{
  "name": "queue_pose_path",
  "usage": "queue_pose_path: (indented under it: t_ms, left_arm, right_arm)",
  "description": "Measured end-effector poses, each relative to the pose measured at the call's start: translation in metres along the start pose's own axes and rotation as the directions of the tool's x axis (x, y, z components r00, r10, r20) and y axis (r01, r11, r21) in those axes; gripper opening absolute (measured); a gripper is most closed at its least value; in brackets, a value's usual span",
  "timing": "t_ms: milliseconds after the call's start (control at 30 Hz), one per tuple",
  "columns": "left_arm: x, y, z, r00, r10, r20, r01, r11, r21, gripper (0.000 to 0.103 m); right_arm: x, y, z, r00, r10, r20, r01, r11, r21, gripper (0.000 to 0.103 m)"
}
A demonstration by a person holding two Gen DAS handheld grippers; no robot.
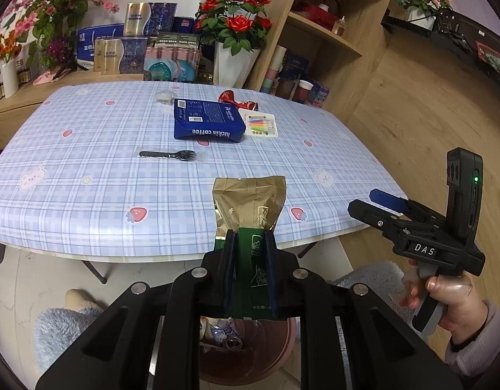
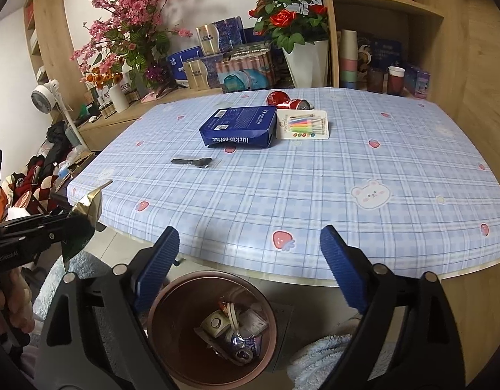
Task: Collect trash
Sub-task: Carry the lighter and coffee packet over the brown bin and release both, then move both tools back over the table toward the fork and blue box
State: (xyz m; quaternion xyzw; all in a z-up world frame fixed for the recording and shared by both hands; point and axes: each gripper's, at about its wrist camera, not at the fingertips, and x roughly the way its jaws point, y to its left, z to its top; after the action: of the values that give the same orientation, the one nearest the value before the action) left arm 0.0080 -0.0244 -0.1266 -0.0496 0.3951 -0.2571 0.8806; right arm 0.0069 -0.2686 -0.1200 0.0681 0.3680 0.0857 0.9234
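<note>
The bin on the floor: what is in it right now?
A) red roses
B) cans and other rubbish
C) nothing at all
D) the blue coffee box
B: the right wrist view looks down into the bin and shows crushed cans and scraps at the bottom.

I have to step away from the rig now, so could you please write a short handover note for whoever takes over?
Left gripper: shut on the gold-and-green foil packet, held above the round brown bin.
Right gripper: open, empty, over the bin.
Done: cans and wrappers already lie in the bin.
Left: drop the packet; then clear the blue-checked tablecloth of the blue cardboard coffee box, black plastic fork, crushed red can and white candle pack, if that counts as trash.
</note>
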Motion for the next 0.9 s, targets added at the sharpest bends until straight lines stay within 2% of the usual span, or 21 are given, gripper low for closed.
queue_pose_path:
  t_ms: [300, 400, 433, 533, 600, 767, 900]
  left_arm:
    - [0.006, -0.007, -0.002, 1.000, -0.017, -0.024, 0.017, 1.000, 0.018, 0.018]
    - [0.004, -0.005, 0.000, 1.000, -0.008, -0.011, 0.008, 1.000, 0.014, 0.032]
    - [0.003, -0.004, 0.000, 1.000, -0.002, -0.003, 0.002, 1.000, 0.011, 0.041]
    - [-0.002, 0.001, 0.003, 0.999, 0.032, 0.032, -0.032, 0.999, 0.003, 0.057]
    - [-0.004, 0.005, 0.005, 0.997, 0.055, 0.050, -0.055, 0.998, -0.003, 0.071]
    - [-0.007, 0.020, 0.014, 0.991, 0.103, 0.081, -0.102, 0.995, -0.017, 0.085]
    - [-0.006, 0.033, 0.023, 0.985, 0.147, 0.091, -0.145, 0.989, -0.026, 0.087]
  right_arm:
    - [0.002, 0.000, -0.001, 1.000, -0.004, -0.002, 0.004, 1.000, 0.002, 0.089]
    - [0.003, -0.001, -0.001, 1.000, -0.007, -0.006, 0.007, 1.000, 0.004, 0.089]
    - [0.003, -0.001, -0.001, 1.000, -0.008, -0.007, 0.008, 1.000, 0.004, 0.090]
    - [0.002, 0.000, -0.001, 1.000, -0.013, -0.008, 0.013, 1.000, 0.004, 0.094]
    - [0.003, 0.000, -0.002, 1.000, -0.018, -0.008, 0.018, 1.000, 0.004, 0.095]
    - [0.006, -0.002, 0.000, 1.000, -0.022, -0.013, 0.022, 1.000, 0.013, 0.097]
    - [0.010, -0.003, 0.003, 0.999, -0.027, -0.019, 0.027, 1.000, 0.014, 0.097]
